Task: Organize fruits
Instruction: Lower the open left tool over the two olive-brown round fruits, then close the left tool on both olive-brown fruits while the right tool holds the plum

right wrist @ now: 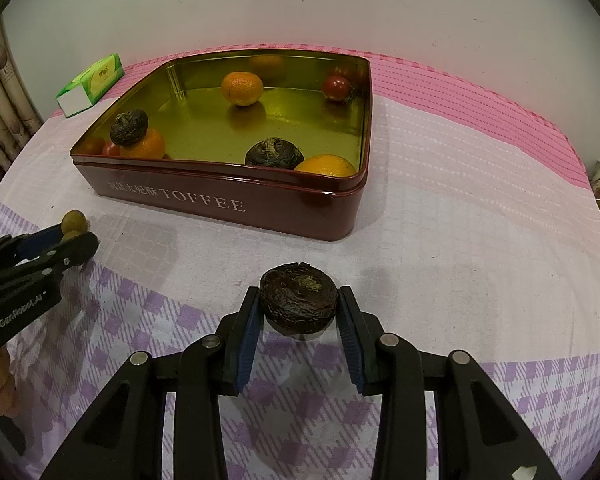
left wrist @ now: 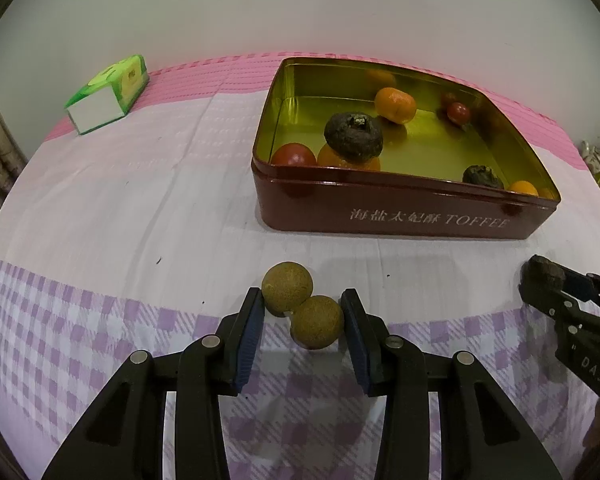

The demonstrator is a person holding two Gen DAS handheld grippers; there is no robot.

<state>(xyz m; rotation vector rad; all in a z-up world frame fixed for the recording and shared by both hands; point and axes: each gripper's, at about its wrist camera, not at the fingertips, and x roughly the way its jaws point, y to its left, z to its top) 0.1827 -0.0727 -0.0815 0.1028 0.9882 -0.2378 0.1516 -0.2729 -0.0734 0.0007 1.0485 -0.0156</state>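
Observation:
My left gripper [left wrist: 303, 312] is shut on a pair of joined brown longans [left wrist: 302, 305], held above the tablecloth; it also shows in the right wrist view [right wrist: 74, 236] at the left edge. My right gripper [right wrist: 299, 308] is shut on a dark wrinkled fruit [right wrist: 298, 298]; it shows at the right edge of the left wrist view [left wrist: 540, 280]. The red TOFFEE tin [left wrist: 404, 216] [right wrist: 220, 200] stands open ahead of both. It holds oranges [right wrist: 242, 88], red tomatoes [right wrist: 336, 88] and dark wrinkled fruits [right wrist: 274, 154].
A green tissue pack [left wrist: 108, 94] [right wrist: 92, 84] lies at the back left of the table. The cloth is pink at the back, white in the middle and purple-checked at the front. A white wall stands behind. A curtain [right wrist: 4, 92] hangs at the left.

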